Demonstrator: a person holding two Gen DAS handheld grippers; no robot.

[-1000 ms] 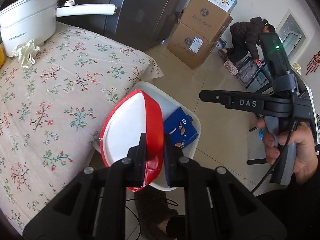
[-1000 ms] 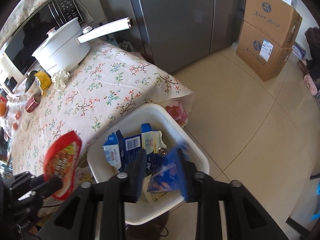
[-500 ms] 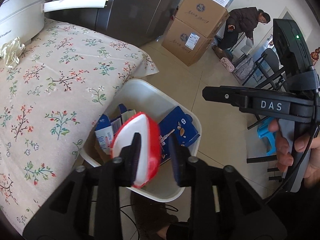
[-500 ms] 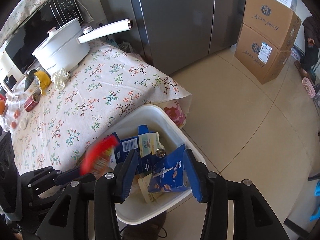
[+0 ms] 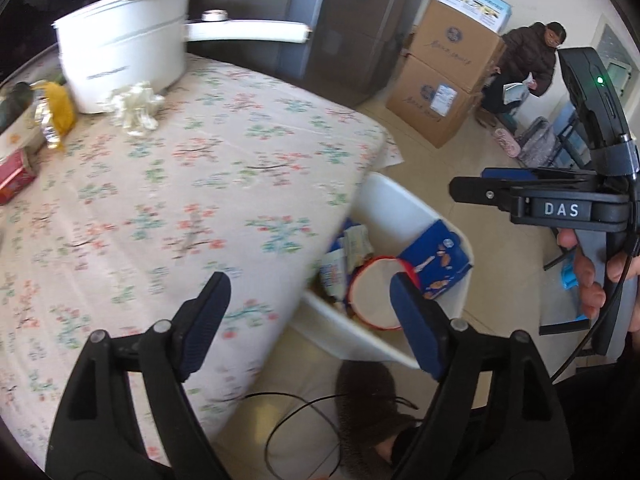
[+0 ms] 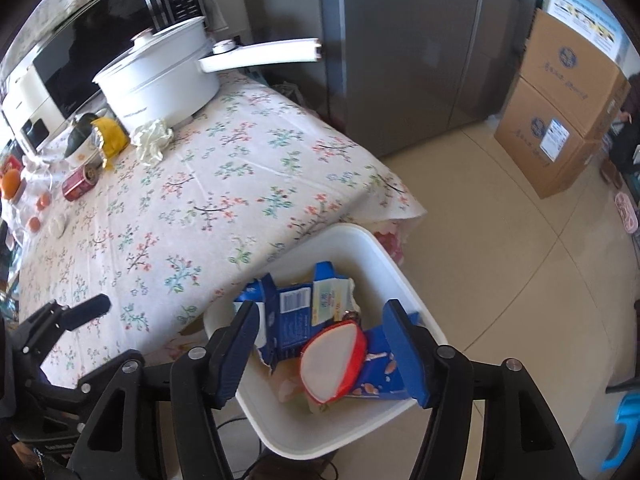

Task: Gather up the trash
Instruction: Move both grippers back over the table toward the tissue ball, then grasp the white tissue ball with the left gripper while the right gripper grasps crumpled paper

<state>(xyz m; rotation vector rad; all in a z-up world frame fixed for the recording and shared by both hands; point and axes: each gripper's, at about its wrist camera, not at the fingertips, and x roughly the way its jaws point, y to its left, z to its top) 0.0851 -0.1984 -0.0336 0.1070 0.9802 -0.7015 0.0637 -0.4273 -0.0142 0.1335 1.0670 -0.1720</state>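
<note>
A white trash bin (image 6: 384,252) stands on the floor by the table edge; it also shows in the left wrist view (image 5: 404,204). In it lie blue cartons (image 6: 294,312) and a red-rimmed white bowl lid (image 6: 334,360), also seen from the left wrist (image 5: 378,298). My left gripper (image 5: 308,320) is open and empty over the table edge beside the bin. My right gripper (image 6: 324,354) is open and empty above the bin. A crumpled white tissue (image 6: 152,138), a yellow wrapper (image 6: 108,136) and a red can (image 6: 80,182) lie on the table.
The floral tablecloth table (image 6: 192,208) holds a white pot with a long handle (image 6: 160,80) and a microwave (image 6: 100,40) behind. Cardboard boxes (image 6: 560,120) stand on the tiled floor by a grey fridge (image 6: 420,40). A person (image 5: 536,64) crouches at the far right.
My left gripper opened and let the red-rimmed lid fall into the bin, then swung left toward the table. My right gripper opened wider after dropping the blue carton into the bin.
</note>
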